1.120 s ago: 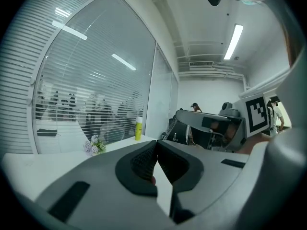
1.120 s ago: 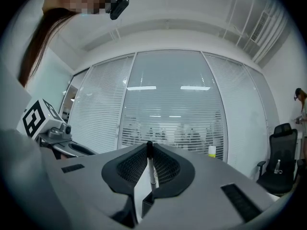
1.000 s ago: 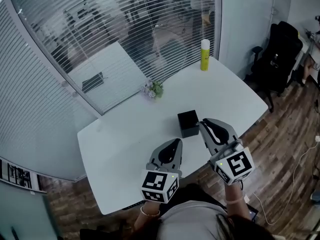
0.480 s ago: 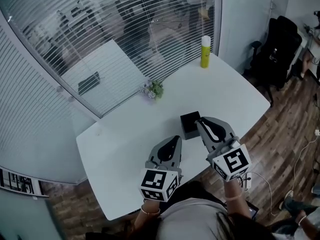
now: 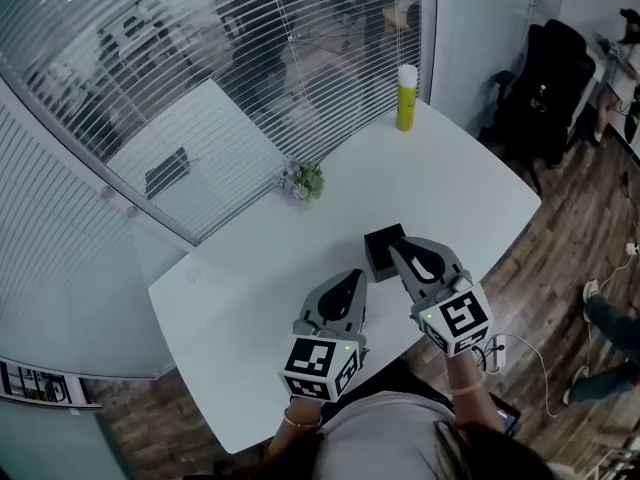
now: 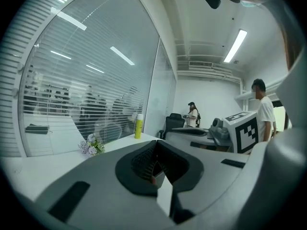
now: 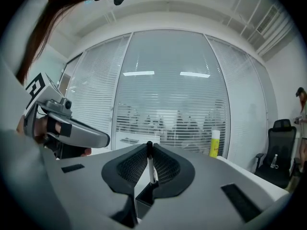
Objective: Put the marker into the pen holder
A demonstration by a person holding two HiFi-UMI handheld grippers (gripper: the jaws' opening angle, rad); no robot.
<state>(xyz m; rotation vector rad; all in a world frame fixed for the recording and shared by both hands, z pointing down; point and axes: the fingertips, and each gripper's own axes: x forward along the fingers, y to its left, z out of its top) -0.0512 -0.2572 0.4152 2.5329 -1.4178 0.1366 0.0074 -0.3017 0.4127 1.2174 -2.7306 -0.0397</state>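
A black square pen holder (image 5: pixel 379 242) stands on the white table (image 5: pixel 250 288) near its front edge. My right gripper (image 5: pixel 398 251) reaches over the holder's right side. In the right gripper view that gripper (image 7: pixel 149 150) is shut on a white marker with a black cap (image 7: pixel 151 167), held upright. The marker's lower end is at the mouth of the pen holder (image 7: pixel 143 205) below the jaws. My left gripper (image 5: pixel 352 280) hovers over the table to the left of the holder. Its jaws meet with nothing between them (image 6: pixel 156 166).
A yellow bottle (image 5: pixel 406 98) stands at the table's far corner, and a small bunch of flowers (image 5: pixel 301 180) lies by the glass wall with blinds. A black chair (image 5: pixel 548 80) is off the table's right end. A person (image 6: pixel 265 113) stands in the background.
My right gripper has shifted a little left with the marker, so its tips now overlap the pen holder. The left gripper has kept its place.
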